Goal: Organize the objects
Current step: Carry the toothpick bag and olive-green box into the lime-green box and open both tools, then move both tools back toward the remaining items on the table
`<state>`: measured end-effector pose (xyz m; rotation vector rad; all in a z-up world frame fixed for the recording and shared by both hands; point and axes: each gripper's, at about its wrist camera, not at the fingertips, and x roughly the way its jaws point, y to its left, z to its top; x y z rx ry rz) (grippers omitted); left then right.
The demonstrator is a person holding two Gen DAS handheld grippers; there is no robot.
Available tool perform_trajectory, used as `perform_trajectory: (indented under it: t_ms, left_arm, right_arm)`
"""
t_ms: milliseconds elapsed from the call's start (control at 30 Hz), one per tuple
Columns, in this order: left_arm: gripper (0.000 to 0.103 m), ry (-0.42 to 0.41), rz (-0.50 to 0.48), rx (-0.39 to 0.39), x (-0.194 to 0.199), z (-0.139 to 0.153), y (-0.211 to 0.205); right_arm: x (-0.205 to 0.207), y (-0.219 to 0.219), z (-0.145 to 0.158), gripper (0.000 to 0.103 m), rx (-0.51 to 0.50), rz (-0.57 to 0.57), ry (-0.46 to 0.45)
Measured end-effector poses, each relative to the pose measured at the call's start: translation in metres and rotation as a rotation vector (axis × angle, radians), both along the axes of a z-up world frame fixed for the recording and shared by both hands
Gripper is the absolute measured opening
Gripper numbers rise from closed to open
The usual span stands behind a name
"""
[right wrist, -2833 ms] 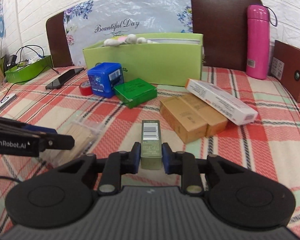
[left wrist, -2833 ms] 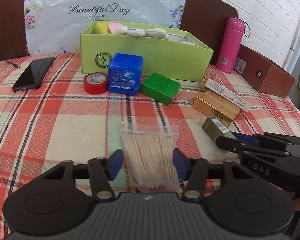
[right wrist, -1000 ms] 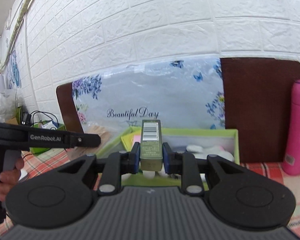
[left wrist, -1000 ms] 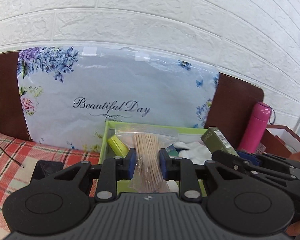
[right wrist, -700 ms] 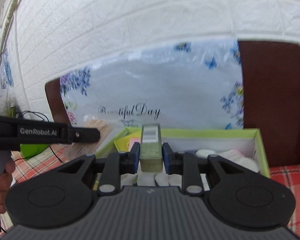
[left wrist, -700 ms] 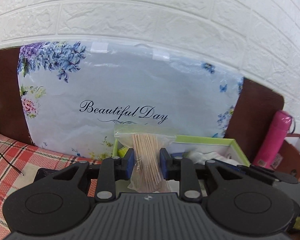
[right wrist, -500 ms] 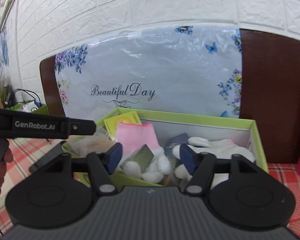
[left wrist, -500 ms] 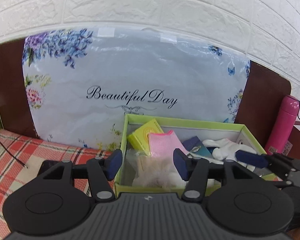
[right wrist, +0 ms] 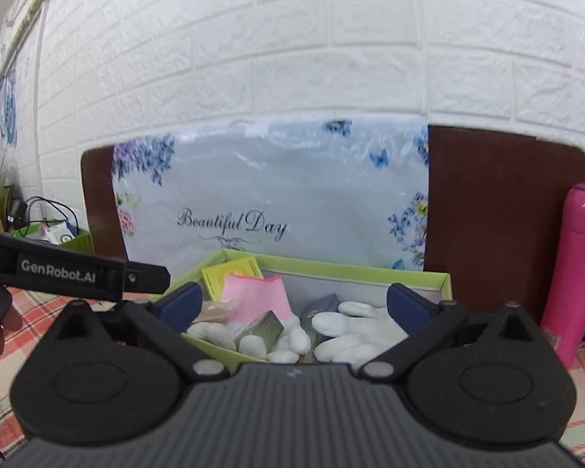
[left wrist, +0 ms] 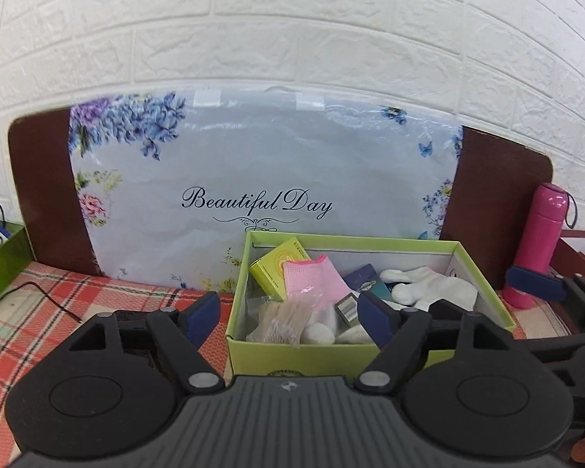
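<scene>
A lime green box point(left wrist: 370, 347) point(right wrist: 429, 277) stands on the checked cloth against a flowered panel. Inside lie a clear bag of wooden sticks point(left wrist: 280, 321) point(right wrist: 214, 314), a small olive carton with a barcode point(left wrist: 347, 309) point(right wrist: 267, 329), a pink cloth point(left wrist: 312, 279) point(right wrist: 253, 300), a yellow packet point(left wrist: 275, 269) and white gloves point(left wrist: 429, 286) point(right wrist: 355, 331). My left gripper point(left wrist: 288, 314) hangs over the box's near left end, its jaws opening, nothing pressed between them. My right gripper point(right wrist: 292, 304) hovers over the box too, jaws opening wide and empty.
A pink flask point(left wrist: 536, 245) point(right wrist: 577, 273) stands right of the box, beside a brown box point(left wrist: 581, 251). A green tray point(left wrist: 0, 269) with cables sits at far left, and a black cable point(left wrist: 46, 298) crosses the cloth. A white brick wall rises behind.
Both grippers carried their loads over the box and spread their jaws. The stick bag and the olive carton dropped out and now lie inside the box.
</scene>
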<state>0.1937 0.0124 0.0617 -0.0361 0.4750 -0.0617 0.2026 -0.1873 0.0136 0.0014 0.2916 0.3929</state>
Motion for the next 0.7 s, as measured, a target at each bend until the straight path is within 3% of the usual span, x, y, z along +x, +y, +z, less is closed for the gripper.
perform_trajectory:
  t_ms: [267, 433, 700]
  left_arm:
    - [0.085, -0.013, -0.074, 0.003, -0.048, 0.003, -0.019]
    - [0.085, -0.020, -0.088, -0.022, -0.075, -0.012, -0.027]
    - [0.085, 0.043, -0.114, -0.068, -0.096, -0.044, -0.030]
  right_arm:
    - [-0.058, -0.033, 0.003, 0.103, 0.083, -0.022, -0.011]
    - [-0.090, -0.048, -0.008, 0.103, 0.074, -0.045, -0.001]
    - [-0.125, -0.063, -0.039, 0.103, 0.057, -0.064, 0.066]
